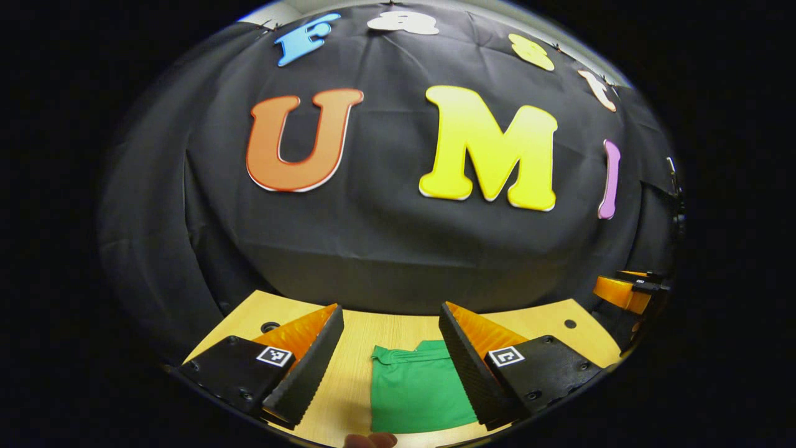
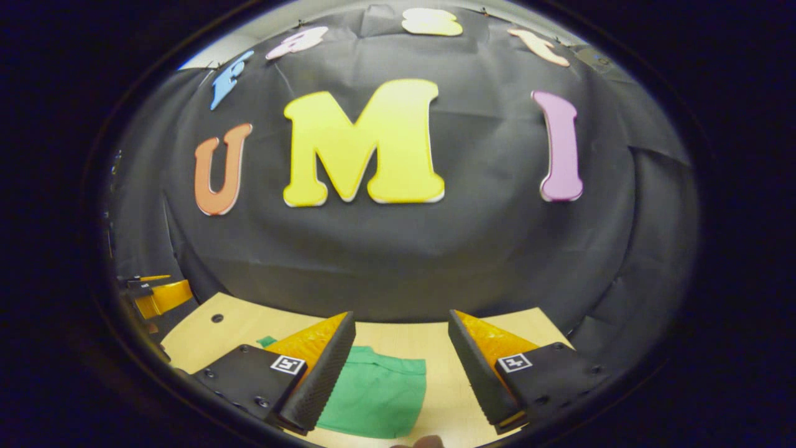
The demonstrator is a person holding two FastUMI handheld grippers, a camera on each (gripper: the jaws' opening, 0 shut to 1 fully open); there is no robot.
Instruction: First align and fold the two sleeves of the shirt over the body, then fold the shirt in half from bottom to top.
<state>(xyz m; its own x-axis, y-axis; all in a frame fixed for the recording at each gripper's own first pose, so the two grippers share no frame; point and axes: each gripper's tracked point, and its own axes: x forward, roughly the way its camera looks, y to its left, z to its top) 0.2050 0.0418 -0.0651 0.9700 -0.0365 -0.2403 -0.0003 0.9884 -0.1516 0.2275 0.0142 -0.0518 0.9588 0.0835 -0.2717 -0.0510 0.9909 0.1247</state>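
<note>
A green shirt [image 1: 418,389] lies on the wooden table [image 1: 360,336] as a compact folded block, its collar end toward the back wall. My left gripper [image 1: 390,358] hangs above it, open, with the shirt showing between and under its right finger. In the right gripper view the same shirt [image 2: 376,392] lies below my open right gripper [image 2: 401,367], partly hidden behind the left finger. Neither gripper holds cloth. The other gripper shows at the right edge [image 1: 628,289] of the left gripper view and at the left edge [image 2: 155,292] of the right gripper view.
The table [image 2: 448,354] ends just short of the black cloth wall behind it. Small dark holes [image 1: 569,323] [image 2: 217,318] mark the tabletop near its back corners. A fingertip [image 1: 371,440] shows at the bottom edge.
</note>
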